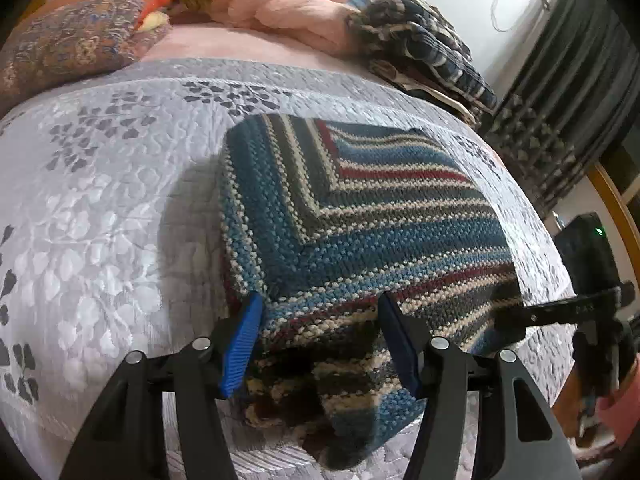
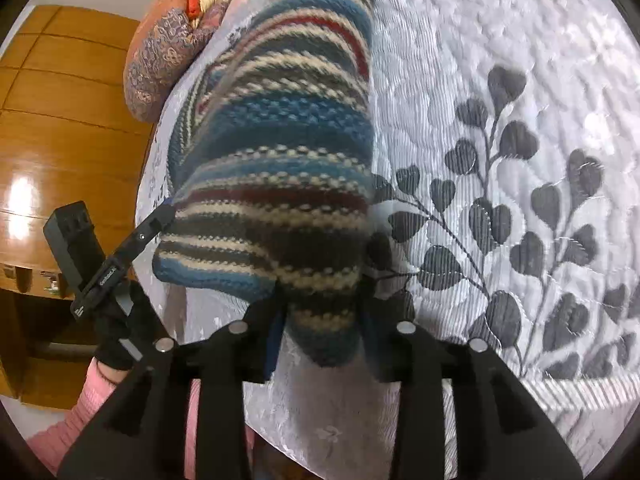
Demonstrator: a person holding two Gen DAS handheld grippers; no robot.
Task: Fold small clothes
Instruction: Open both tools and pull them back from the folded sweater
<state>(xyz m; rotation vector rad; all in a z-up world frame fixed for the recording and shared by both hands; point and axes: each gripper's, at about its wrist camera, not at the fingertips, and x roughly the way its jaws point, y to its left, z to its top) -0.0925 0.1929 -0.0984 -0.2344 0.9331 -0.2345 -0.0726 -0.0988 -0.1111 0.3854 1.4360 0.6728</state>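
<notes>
A folded knitted garment (image 1: 360,216), striped in blue, grey, cream and red, lies on the bed's grey leaf-patterned cover (image 1: 100,200). My left gripper (image 1: 320,340) has its blue pads on either side of the thick near edge and is shut on that bunched knit. Its tip shows in the right wrist view too, left gripper (image 2: 162,216) touching the garment's side. My right gripper (image 2: 324,336) is shut on a corner of the garment (image 2: 280,152), which rises slightly off the cover (image 2: 480,80). In the left wrist view the right gripper (image 1: 520,316) meets the garment's right edge.
Patterned pillows (image 1: 72,44), a pink blanket (image 1: 280,0) and a dark checked blanket (image 1: 420,40) lie at the bed's far end. Dark curtains (image 1: 580,80) hang at the right. A wooden wardrobe (image 2: 60,120) stands beside the bed. A gloved hand (image 2: 116,332) with a pink sleeve holds the left gripper.
</notes>
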